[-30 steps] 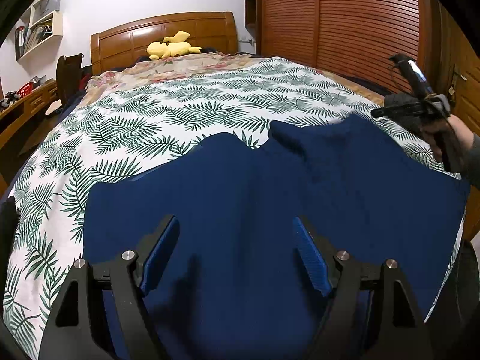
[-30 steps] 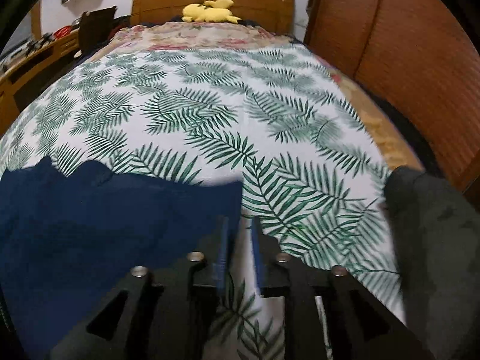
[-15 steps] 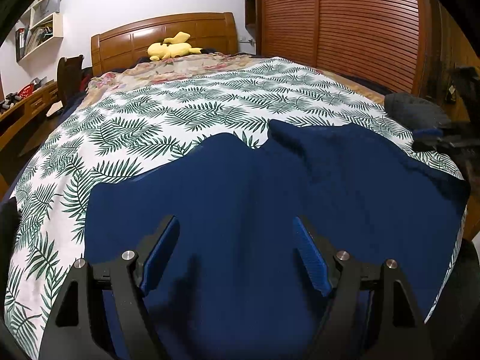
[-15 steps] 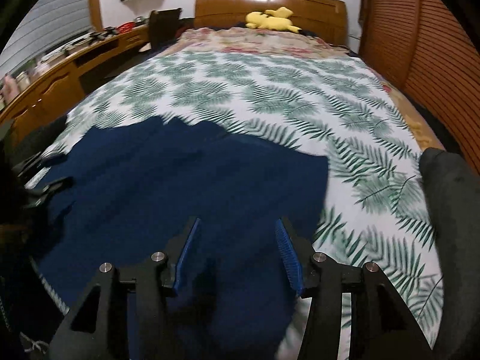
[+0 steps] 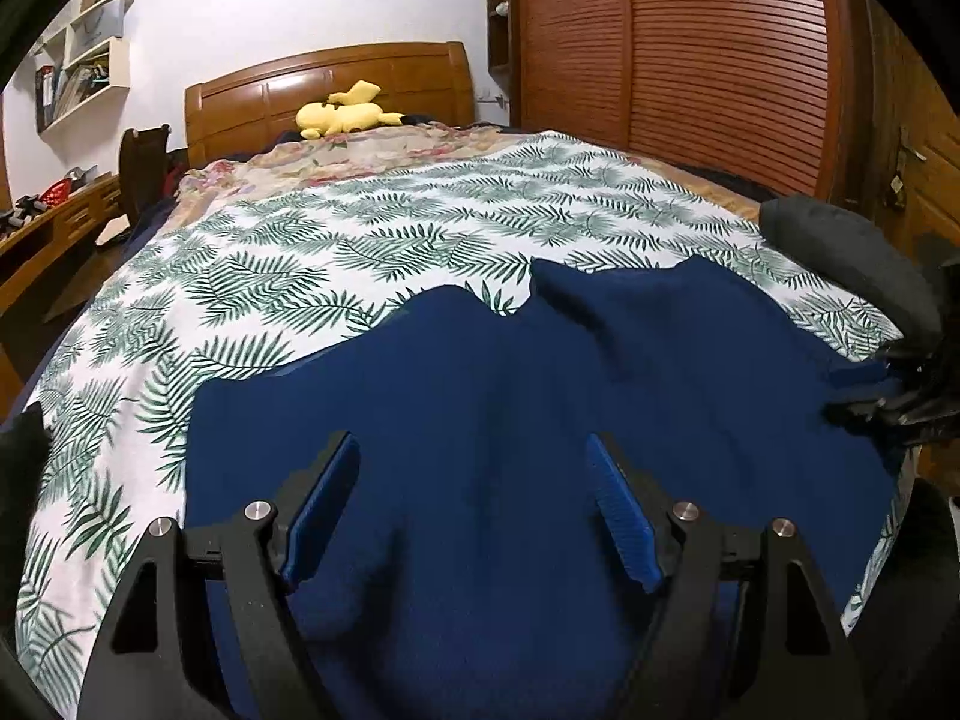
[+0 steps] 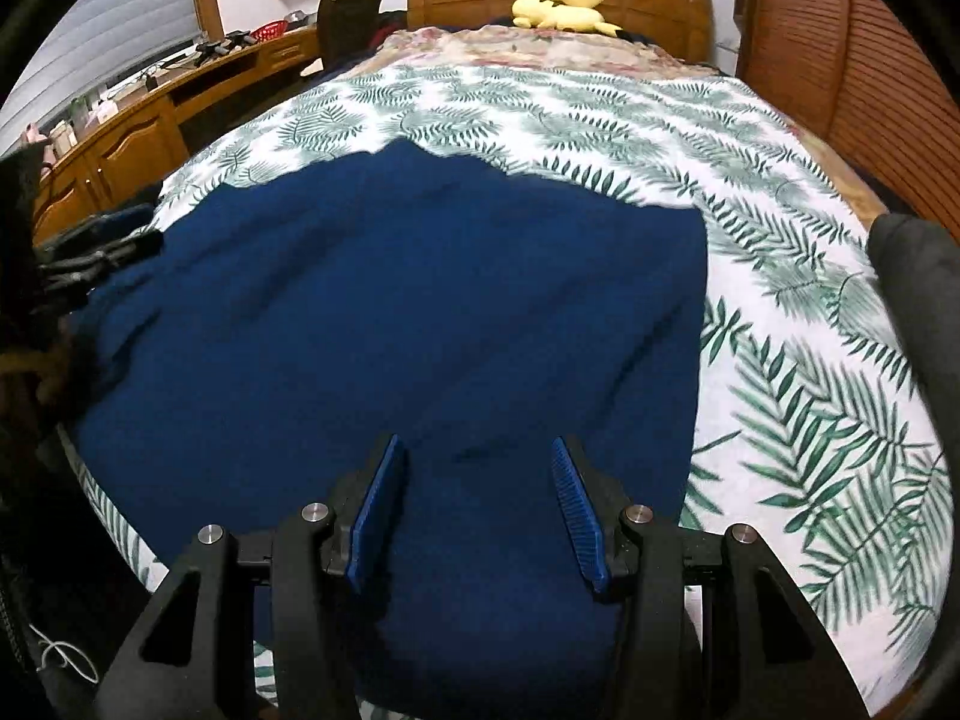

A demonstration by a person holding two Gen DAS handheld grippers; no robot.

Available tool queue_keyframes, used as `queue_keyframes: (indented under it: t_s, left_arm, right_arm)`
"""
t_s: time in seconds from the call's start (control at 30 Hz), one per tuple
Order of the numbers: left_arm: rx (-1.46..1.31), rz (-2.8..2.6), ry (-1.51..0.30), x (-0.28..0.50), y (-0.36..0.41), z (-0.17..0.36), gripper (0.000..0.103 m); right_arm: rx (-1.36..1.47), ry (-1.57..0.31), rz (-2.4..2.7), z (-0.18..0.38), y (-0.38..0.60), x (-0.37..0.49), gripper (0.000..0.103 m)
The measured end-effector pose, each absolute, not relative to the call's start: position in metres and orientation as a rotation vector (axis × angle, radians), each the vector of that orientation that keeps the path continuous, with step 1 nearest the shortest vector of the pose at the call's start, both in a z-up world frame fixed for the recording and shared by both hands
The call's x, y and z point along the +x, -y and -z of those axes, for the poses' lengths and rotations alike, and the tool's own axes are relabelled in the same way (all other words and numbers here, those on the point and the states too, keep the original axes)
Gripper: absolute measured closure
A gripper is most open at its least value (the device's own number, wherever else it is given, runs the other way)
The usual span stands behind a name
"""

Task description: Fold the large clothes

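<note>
A large navy blue garment [image 5: 540,408] lies spread flat across the near end of the bed; it also fills the right wrist view [image 6: 420,312]. My left gripper [image 5: 474,510] is open and empty, hovering over the garment's near left part. My right gripper [image 6: 474,510] is open and empty, over the garment's near edge toward its right side. The right gripper shows dimly at the right edge of the left wrist view [image 5: 888,402], and the left one at the left edge of the right wrist view [image 6: 90,258].
The bed has a white sheet with green fern print [image 5: 360,252] and a wooden headboard [image 5: 336,84] with a yellow plush toy [image 5: 342,114]. A dark grey folded item [image 5: 840,252] lies at the bed's right edge. A wooden desk [image 6: 150,114] runs along the left, a slatted wardrobe [image 5: 690,60] along the right.
My right gripper opened and let go of the garment's corner, then drew back to the near edge of the bed. The garment now lies flat. My left gripper stayed still.
</note>
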State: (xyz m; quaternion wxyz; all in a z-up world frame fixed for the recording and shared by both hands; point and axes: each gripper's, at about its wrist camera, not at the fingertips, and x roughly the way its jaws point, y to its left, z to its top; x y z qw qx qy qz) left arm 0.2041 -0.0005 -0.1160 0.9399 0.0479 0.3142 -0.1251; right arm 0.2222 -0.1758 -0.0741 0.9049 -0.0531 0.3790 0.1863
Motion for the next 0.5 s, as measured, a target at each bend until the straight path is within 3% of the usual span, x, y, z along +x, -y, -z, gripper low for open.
queue_keyframes:
  t_s: [0.1, 0.23, 0.5]
  left_arm:
    - [0.078, 0.247, -0.643, 0.187, -0.002, 0.111, 0.028]
    - [0.077, 0.232, -0.666, 0.161, -0.005, 0.108, 0.042]
    - [0.03, 0.165, -0.706, 0.108, -0.031, 0.113, 0.046]
  right_arm:
    - [-0.103, -0.775, -0.381, 0.071, 0.178, 0.22, 0.05]
    - [-0.126, -0.762, -0.363, 0.066, 0.17, 0.213, 0.05]
    - [-0.109, -0.687, -0.409, 0.042, 0.157, 0.185, 0.05]
